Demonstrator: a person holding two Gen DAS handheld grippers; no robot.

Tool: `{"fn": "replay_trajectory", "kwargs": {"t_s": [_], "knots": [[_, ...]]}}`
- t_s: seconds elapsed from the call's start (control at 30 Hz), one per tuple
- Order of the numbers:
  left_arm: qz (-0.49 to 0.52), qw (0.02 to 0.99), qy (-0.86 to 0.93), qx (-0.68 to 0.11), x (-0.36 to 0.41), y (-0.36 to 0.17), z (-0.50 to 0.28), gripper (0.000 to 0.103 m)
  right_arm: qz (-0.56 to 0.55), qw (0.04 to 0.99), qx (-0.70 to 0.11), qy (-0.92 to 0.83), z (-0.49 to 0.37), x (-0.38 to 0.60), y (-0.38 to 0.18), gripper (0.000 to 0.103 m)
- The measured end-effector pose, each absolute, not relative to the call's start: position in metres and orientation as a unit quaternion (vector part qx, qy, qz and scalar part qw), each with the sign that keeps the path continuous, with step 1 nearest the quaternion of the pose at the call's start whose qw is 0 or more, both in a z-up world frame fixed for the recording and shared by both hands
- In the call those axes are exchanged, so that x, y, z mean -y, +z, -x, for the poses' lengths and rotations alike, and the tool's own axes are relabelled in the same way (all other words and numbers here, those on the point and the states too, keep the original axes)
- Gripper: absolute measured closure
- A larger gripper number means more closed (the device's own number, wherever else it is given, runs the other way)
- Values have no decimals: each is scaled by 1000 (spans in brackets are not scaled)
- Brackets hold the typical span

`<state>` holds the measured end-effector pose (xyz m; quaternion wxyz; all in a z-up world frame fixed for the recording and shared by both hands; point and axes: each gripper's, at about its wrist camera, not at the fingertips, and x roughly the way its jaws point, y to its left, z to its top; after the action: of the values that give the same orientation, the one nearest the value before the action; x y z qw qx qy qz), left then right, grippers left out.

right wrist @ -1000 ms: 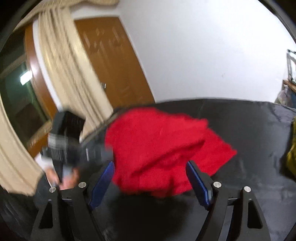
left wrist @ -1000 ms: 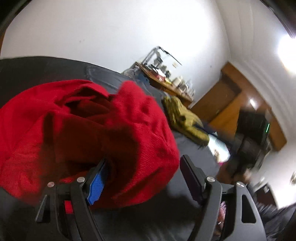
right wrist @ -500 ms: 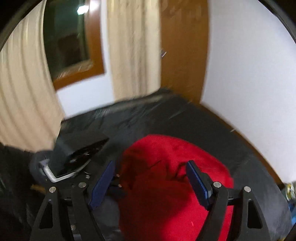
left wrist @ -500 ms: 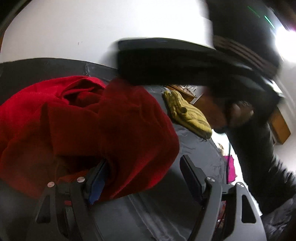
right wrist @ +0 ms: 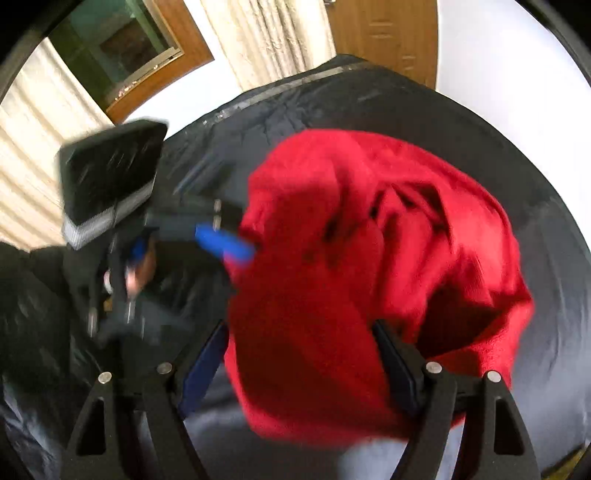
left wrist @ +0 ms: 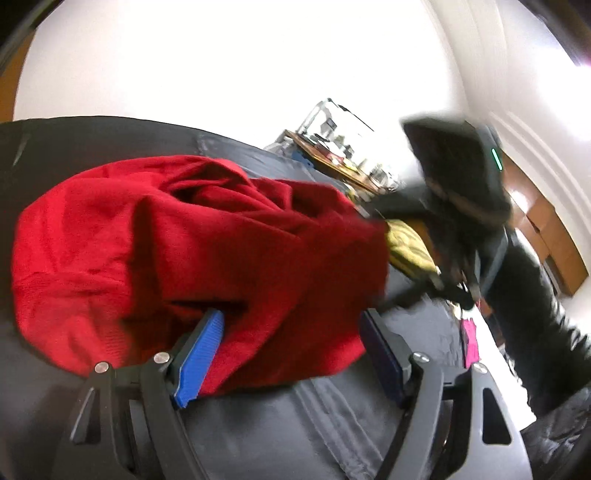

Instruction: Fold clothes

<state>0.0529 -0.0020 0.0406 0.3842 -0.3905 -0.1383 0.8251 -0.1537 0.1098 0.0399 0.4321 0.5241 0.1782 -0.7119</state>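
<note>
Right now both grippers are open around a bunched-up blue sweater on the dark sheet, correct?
Nearly. The sweater is red, not blue, as the right wrist view shows; only the gripper pads are blue. The left gripper and right gripper are open around it on the dark sheet.

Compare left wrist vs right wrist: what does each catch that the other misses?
Left wrist only: a yellow-green garment lying past the red sweater, and a cluttered wooden table by the wall.

Right wrist only: cream curtains, a wooden door, a framed window.

Both: the crumpled red sweater on the dark cover, lying between open jaws of the left gripper and of the right gripper.
</note>
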Motion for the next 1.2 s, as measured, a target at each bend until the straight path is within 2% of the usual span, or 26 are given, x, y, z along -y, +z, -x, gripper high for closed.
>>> {"fn": "replay_trajectory", "kwargs": {"t_s": [0.17, 0.27, 0.37, 0.43, 0.53, 0.6, 0.87, 0.97, 1.2], "knots": [[382, 353, 840, 153, 24, 45, -51, 24, -514, 406, -214, -725, 105, -119, 19, 23], [376, 332, 850, 162, 38, 49, -51, 23, -501, 398, -210, -739, 82, -117, 8, 32], [373, 312, 857, 169, 49, 49, -50, 22, -485, 386, -200, -759, 64, -117, 2, 48], [375, 300, 860, 173, 52, 47, -48, 22, -472, 367, -200, -776, 56, -117, -1, 72], [378, 287, 862, 179, 58, 46, -52, 22, -439, 300, -201, -823, 49, -120, -4, 85], [382, 282, 861, 180, 58, 45, -54, 22, -416, 253, -217, -846, 44, -121, -7, 85], [389, 268, 861, 191, 59, 42, -61, 22, -404, 245, -218, -854, 37, -124, -15, 85], [388, 262, 862, 196, 62, 42, -63, 21, -377, 214, -251, -866, 28, -114, -19, 85], [380, 238, 873, 193, 81, 42, -71, 21, -215, 70, -311, -923, -5, -110, 10, 92]]}}
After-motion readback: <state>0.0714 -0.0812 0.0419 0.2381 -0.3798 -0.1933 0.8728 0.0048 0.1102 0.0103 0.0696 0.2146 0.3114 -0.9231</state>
